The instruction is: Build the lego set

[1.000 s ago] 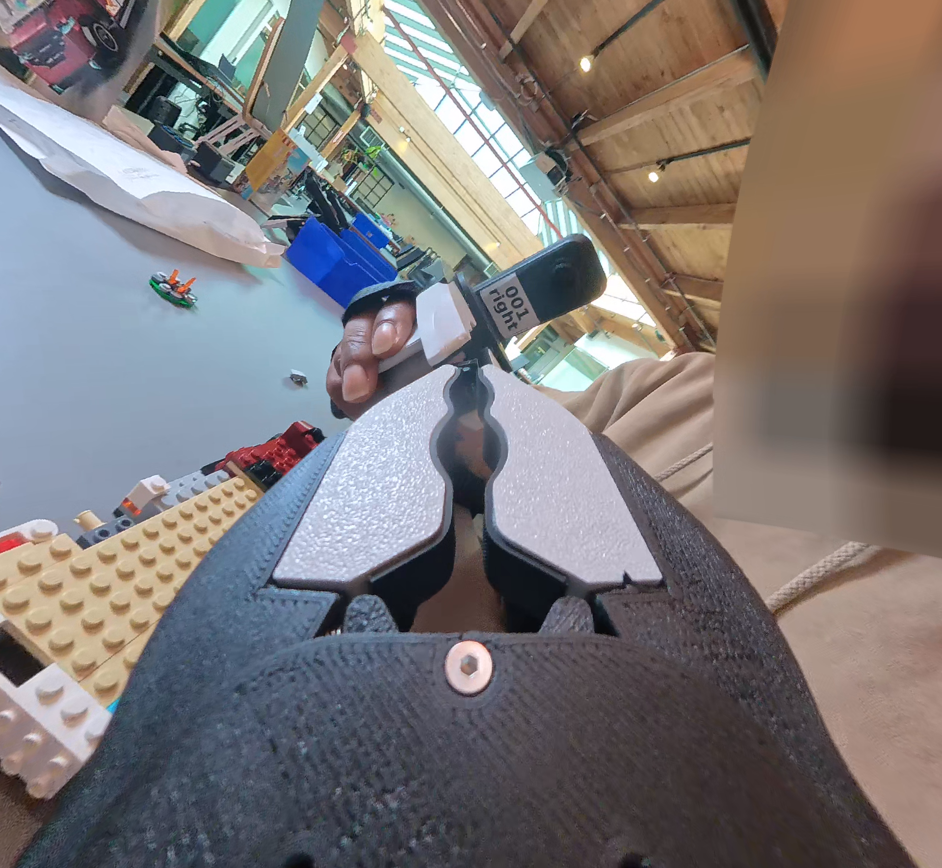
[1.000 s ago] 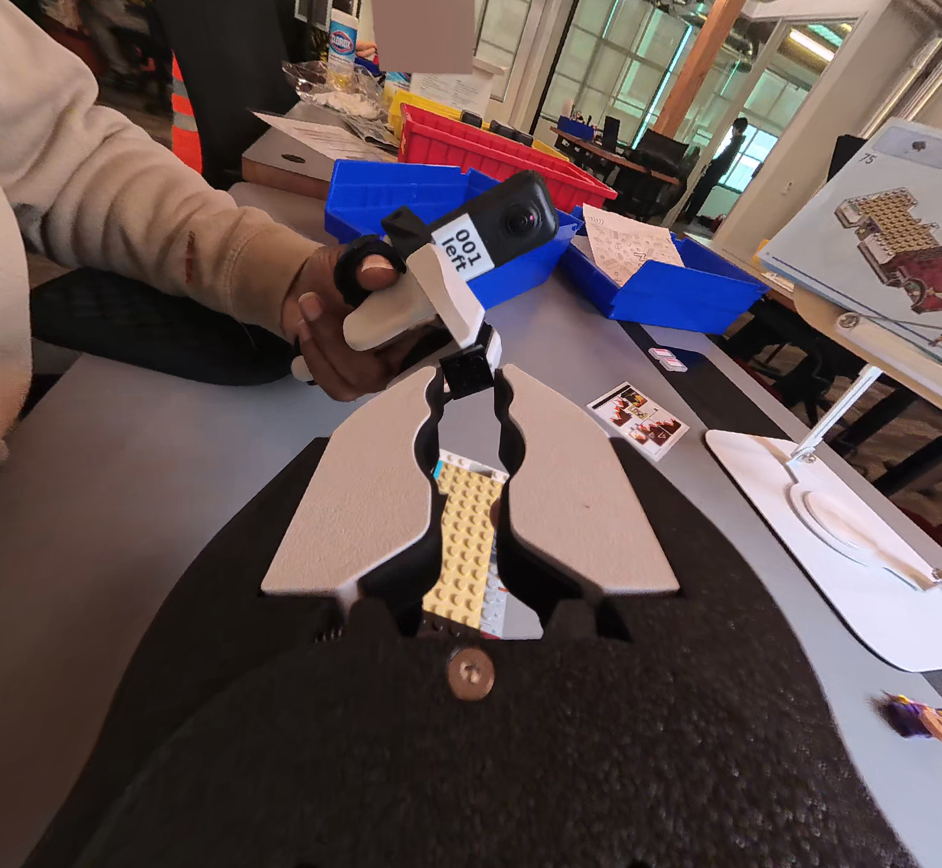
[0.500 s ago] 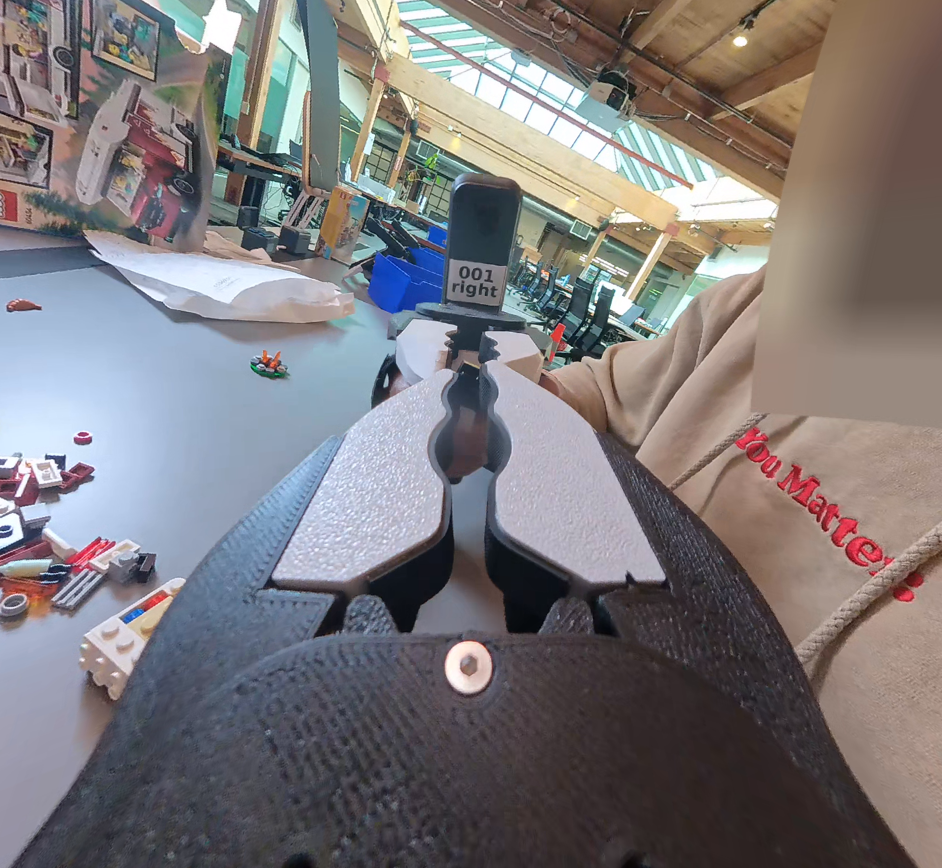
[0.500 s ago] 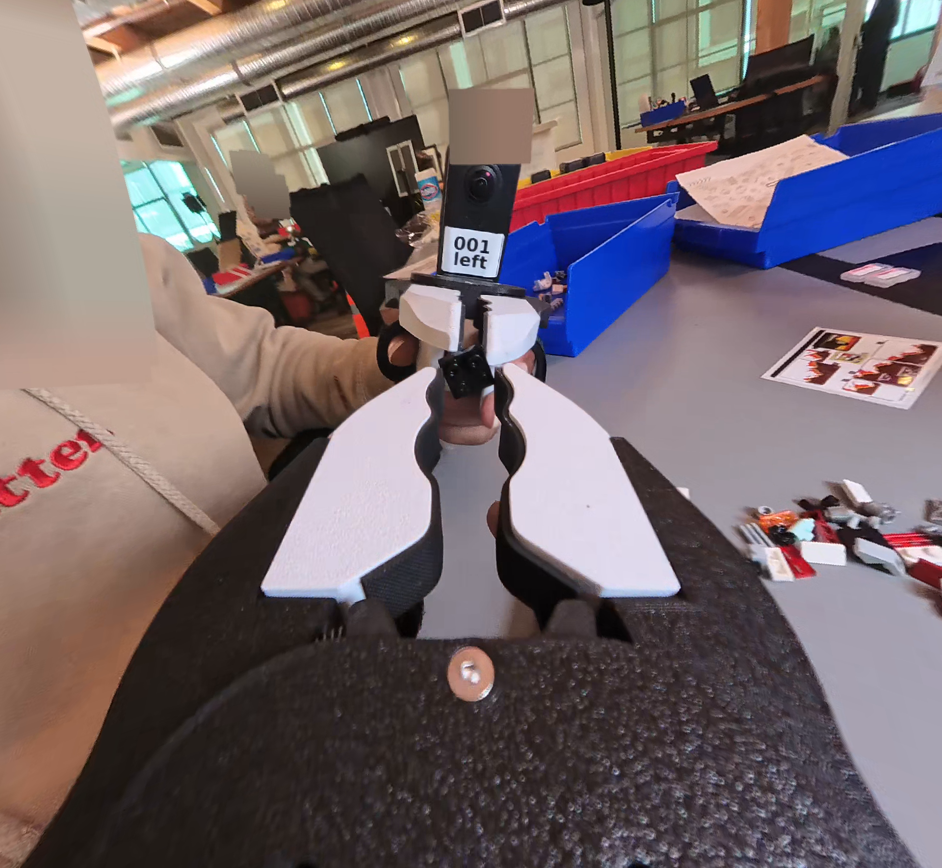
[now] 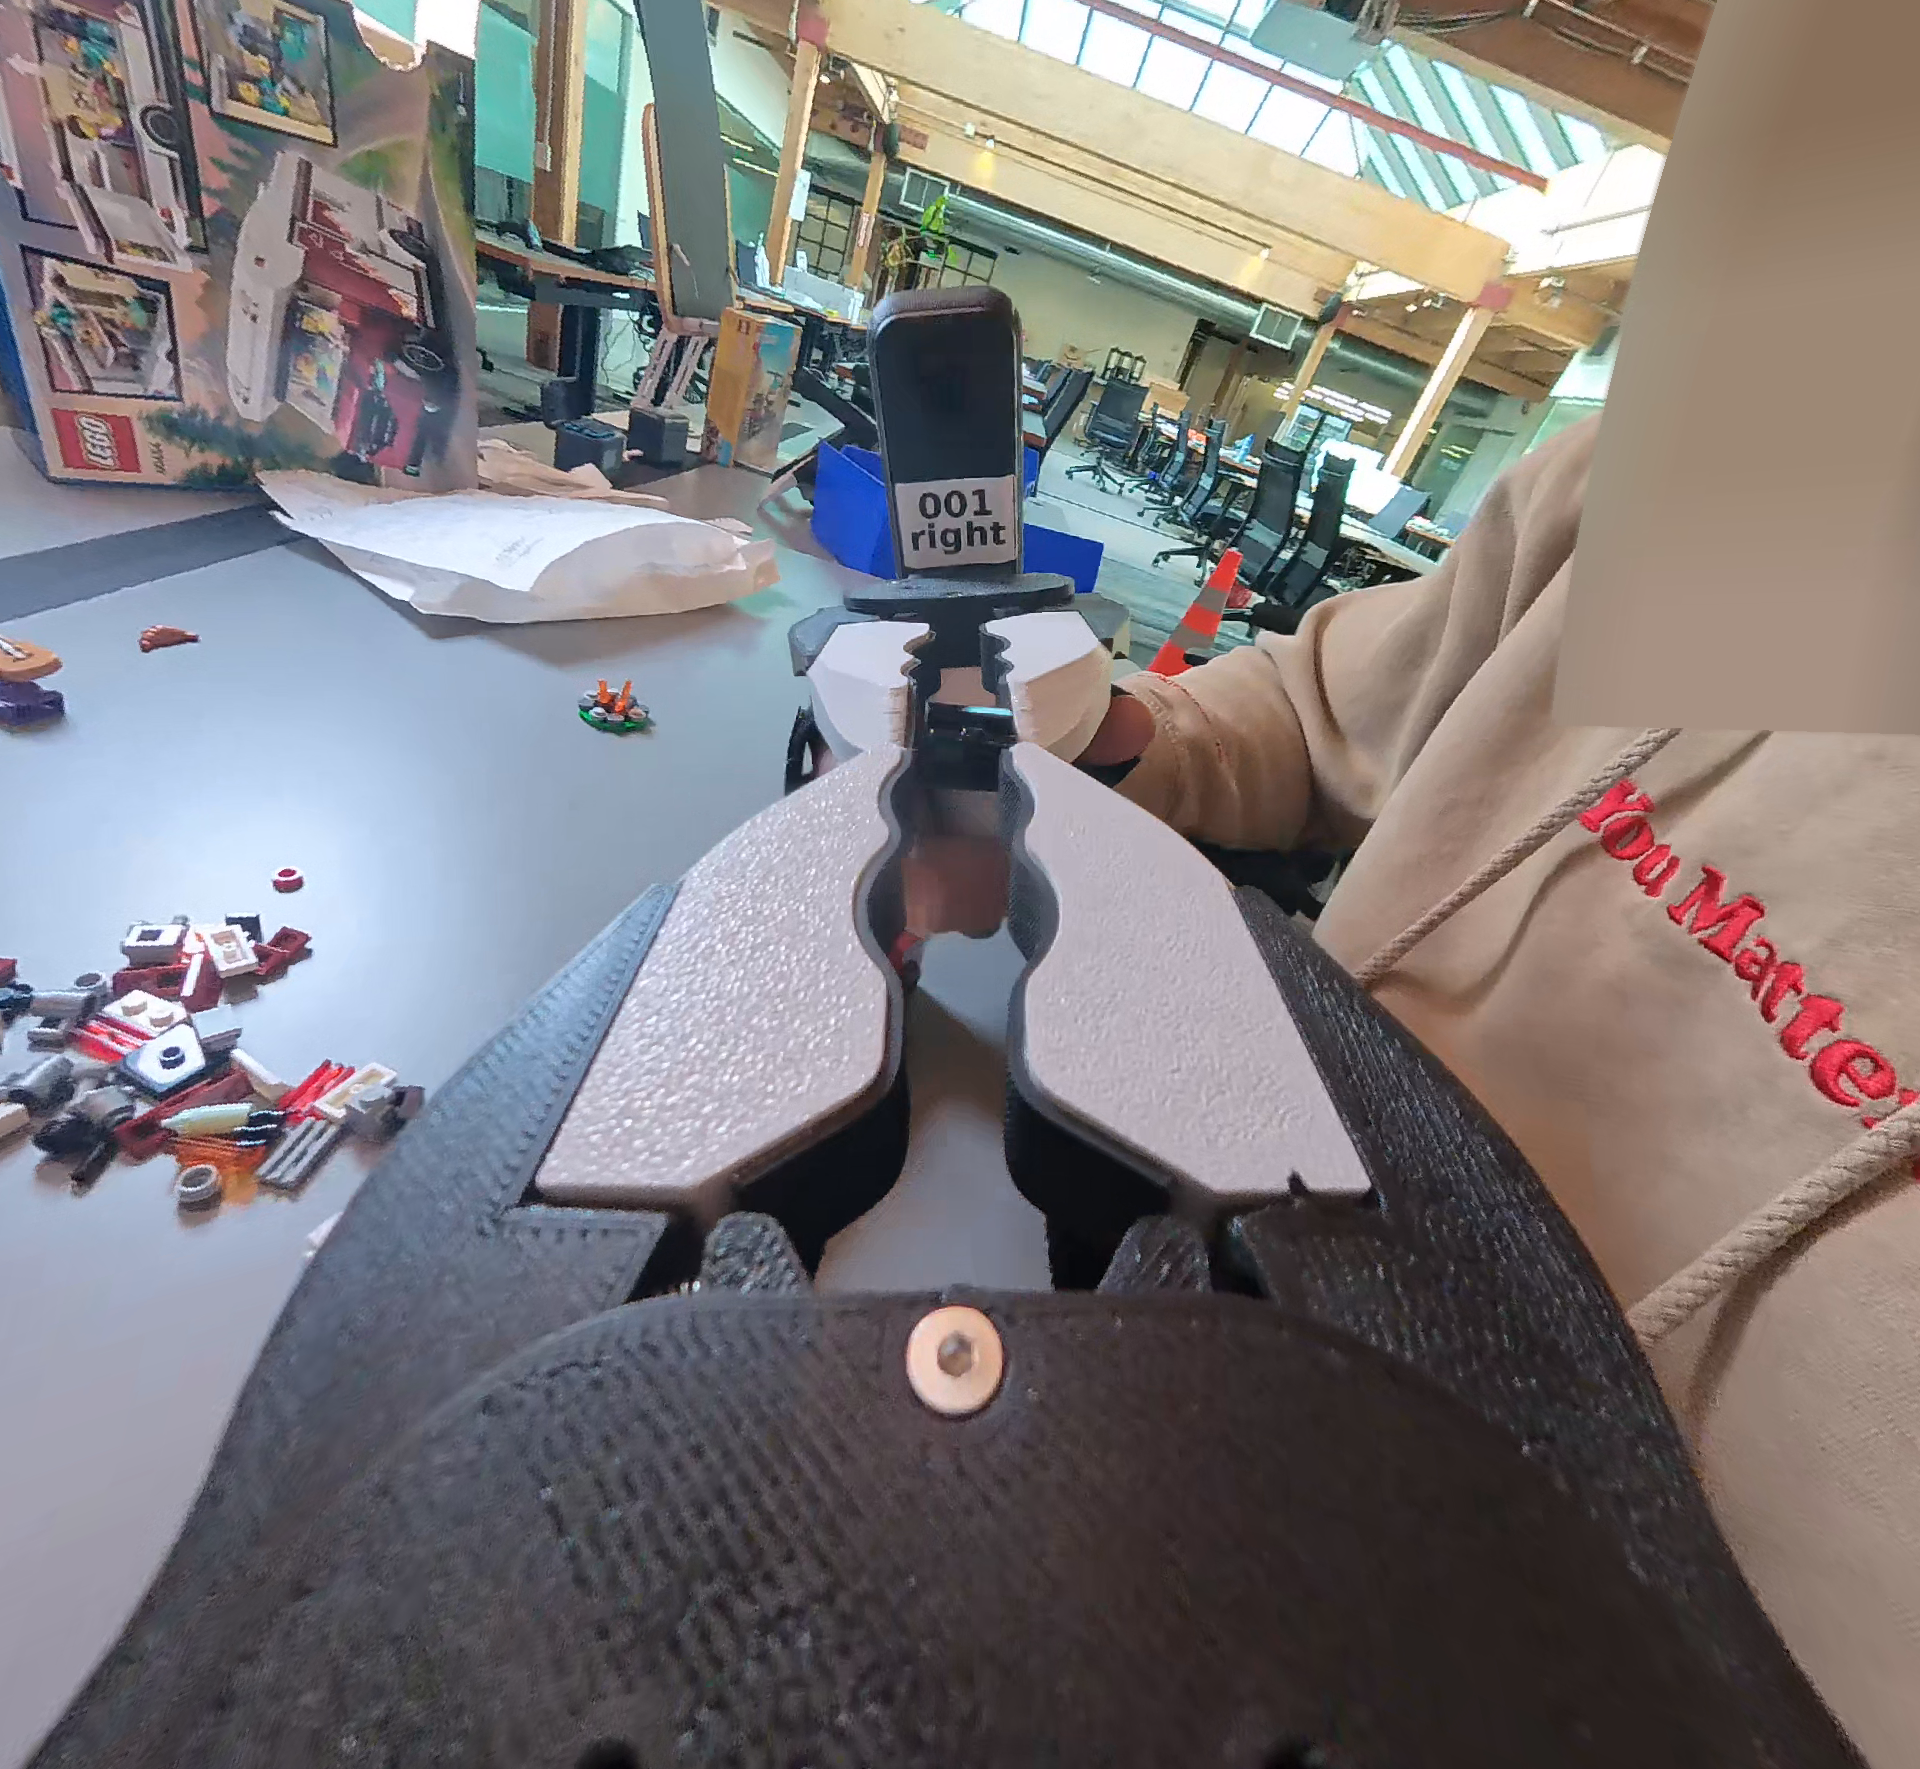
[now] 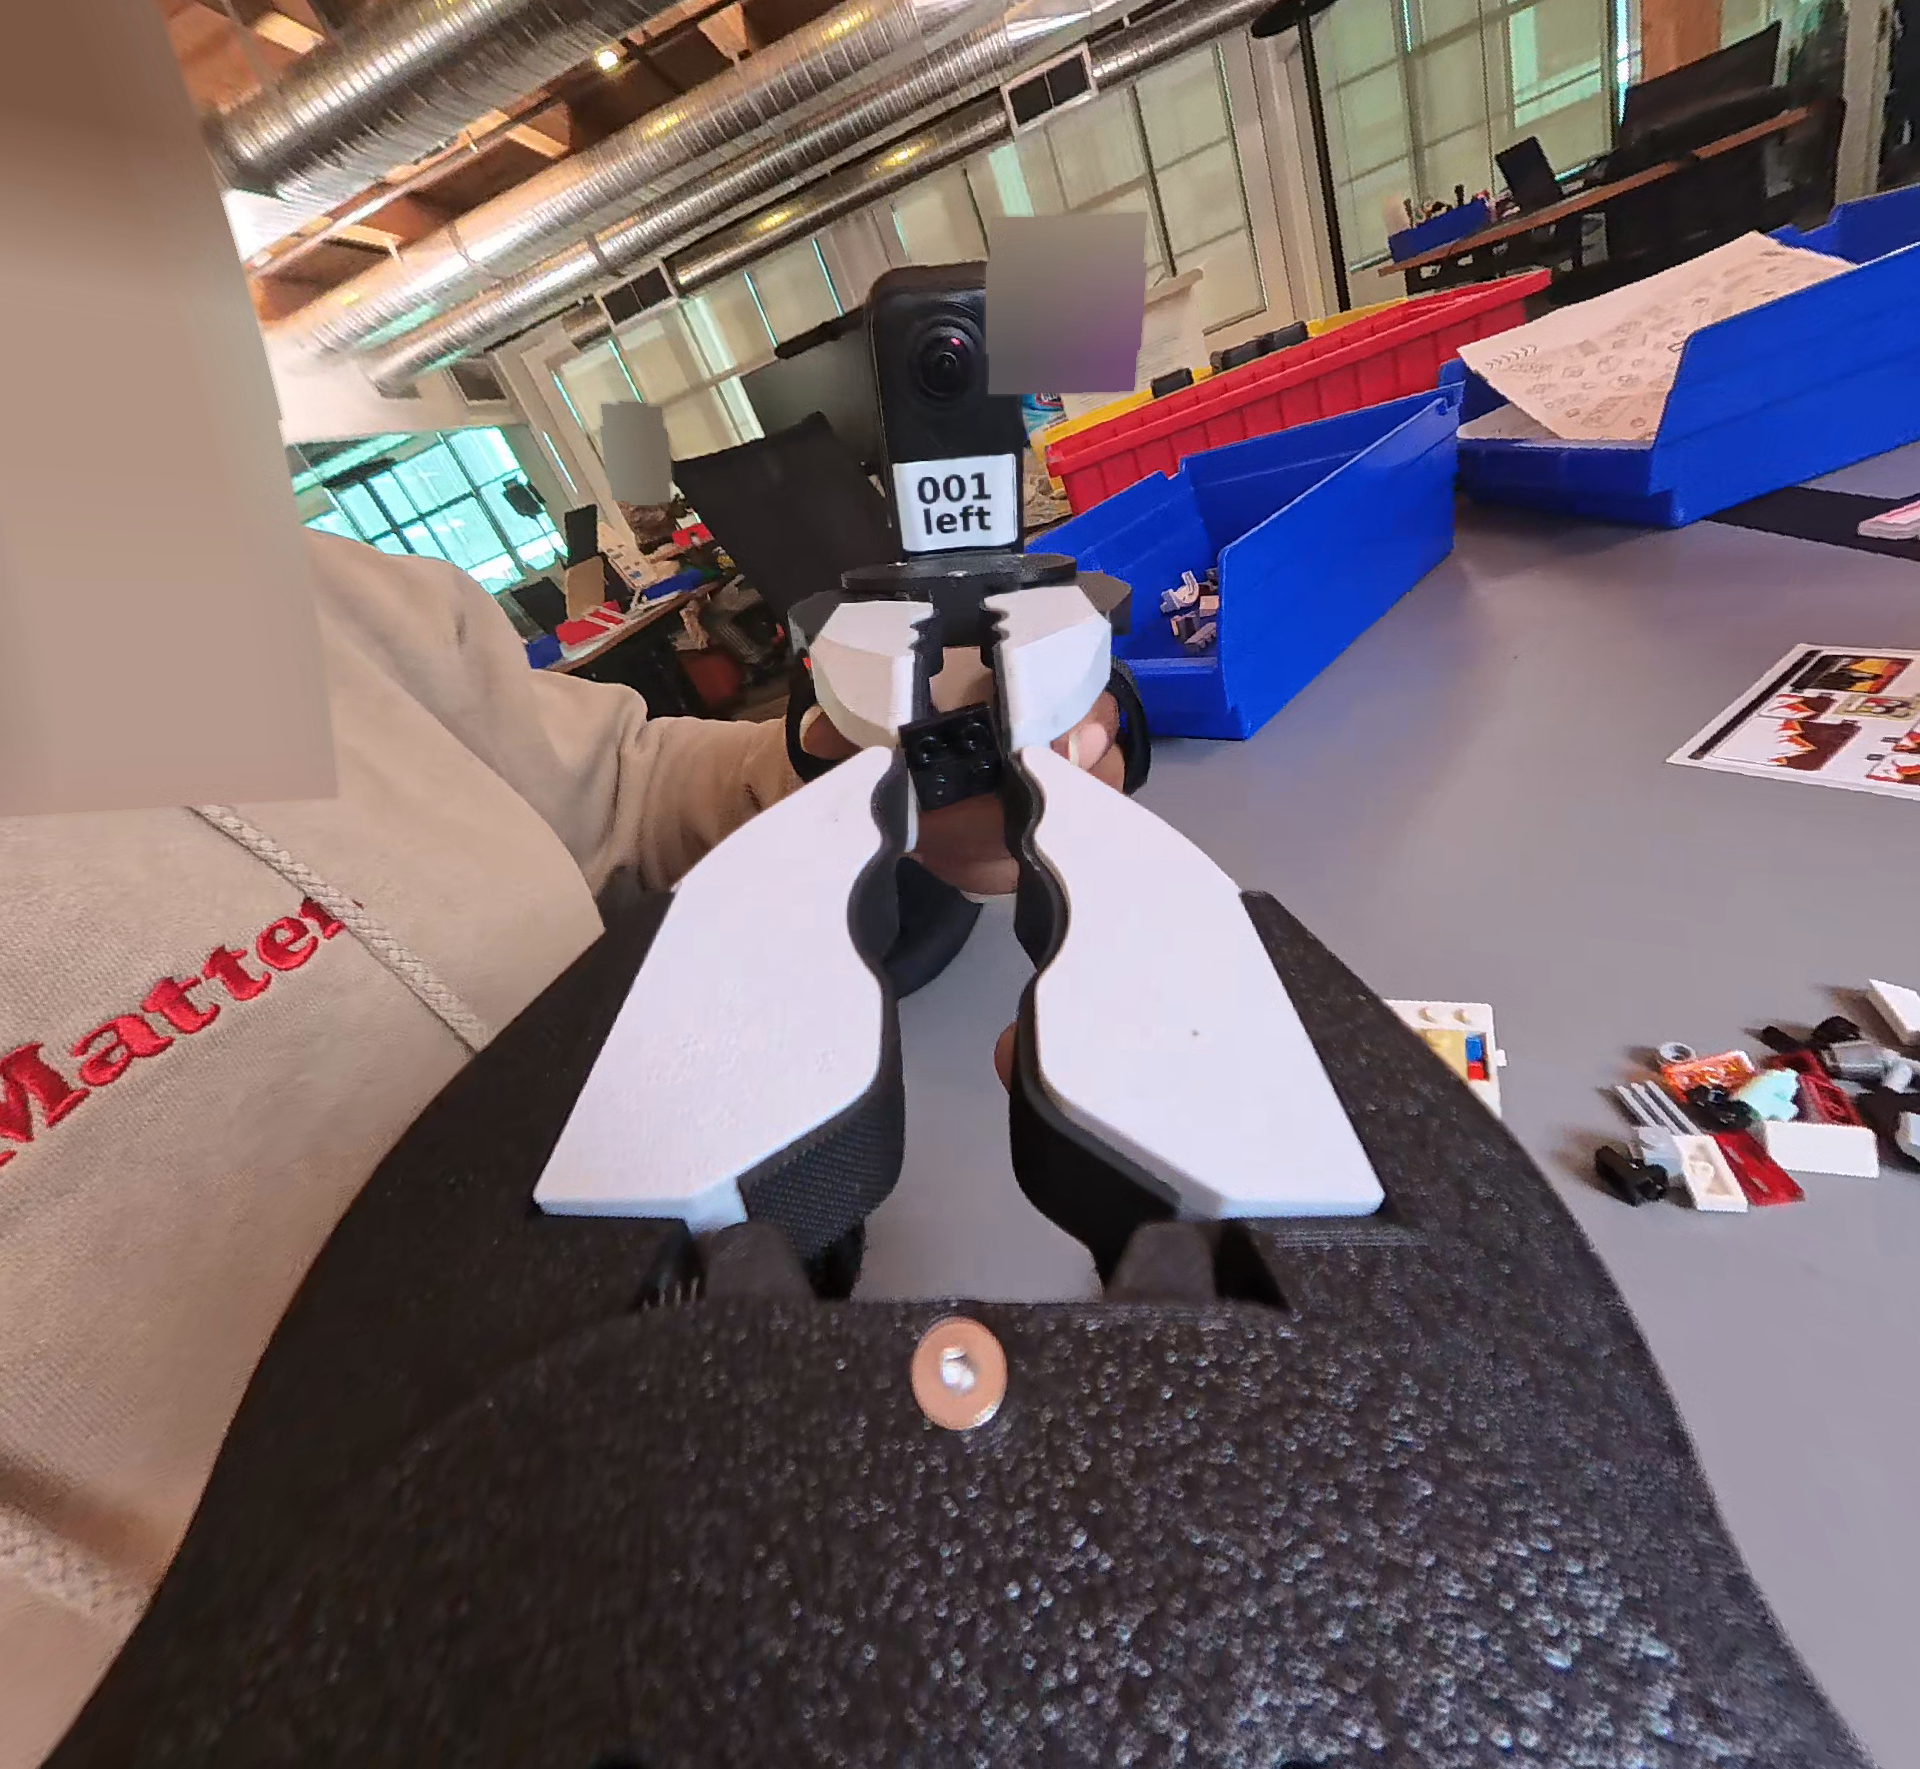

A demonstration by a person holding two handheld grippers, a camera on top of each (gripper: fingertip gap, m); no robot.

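The two grippers face each other tip to tip above the grey table. My right gripper is shut on a small black studded brick and holds it at its fingertips. The brick also shows in the left wrist view, just past my left gripper. The left gripper's jaws stand open, with one fingertip on either side of the brick's near end. I cannot tell if its pads touch the brick. A hand holds each gripper's handle.
Piles of loose small bricks lie on the table. A toy box and a white paper bag stand at the far left. Blue bins, a red bin and a picture sheet lie beyond. The person's beige sweatshirt is close by. Only a small space, under 4 cm, lies between the two pairs of fingers.
Both grippers swung up from a tilted pose to level, facing each other. The left jaws widened from nearly shut. The right gripper kept its hold on the black brick.
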